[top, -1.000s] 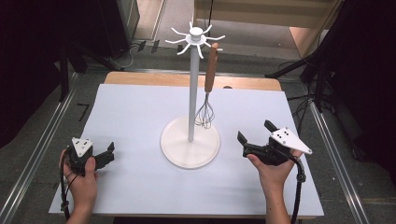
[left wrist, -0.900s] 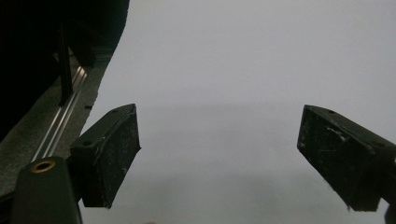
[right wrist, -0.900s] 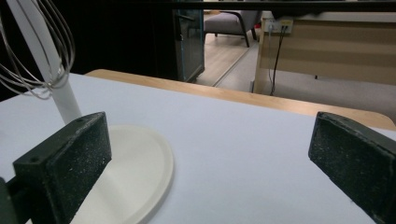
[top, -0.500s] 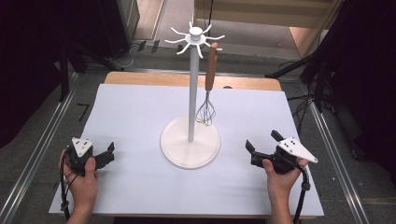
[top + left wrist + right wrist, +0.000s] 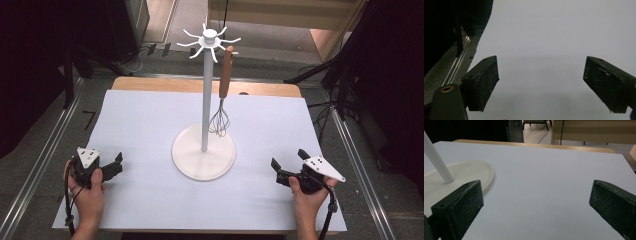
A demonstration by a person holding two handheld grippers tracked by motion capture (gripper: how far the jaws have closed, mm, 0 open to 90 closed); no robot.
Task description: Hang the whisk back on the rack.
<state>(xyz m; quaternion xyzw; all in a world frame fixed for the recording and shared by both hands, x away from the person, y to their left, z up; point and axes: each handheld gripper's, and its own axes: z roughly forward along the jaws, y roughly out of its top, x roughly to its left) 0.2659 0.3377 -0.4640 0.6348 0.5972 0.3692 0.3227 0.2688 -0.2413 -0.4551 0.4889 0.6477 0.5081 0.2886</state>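
Note:
A white hook stand rises from a round base at the middle of the table. A whisk with a wooden handle hangs from one of its top hooks, right of the pole, its wires just above the base. My left gripper rests at the near left, open, with only white table between its jaws. At the near right, my right gripper is also open and holds nothing. The stand's base and pole lie to the left in the right gripper view.
A white sheet covers the wooden table, whose bare edge shows at the back. Metal rails run along the floor on both sides. Dark curtains stand left and right.
My right gripper has drawn back toward the near edge and slightly to the right, away from the stand. The left gripper has stayed put.

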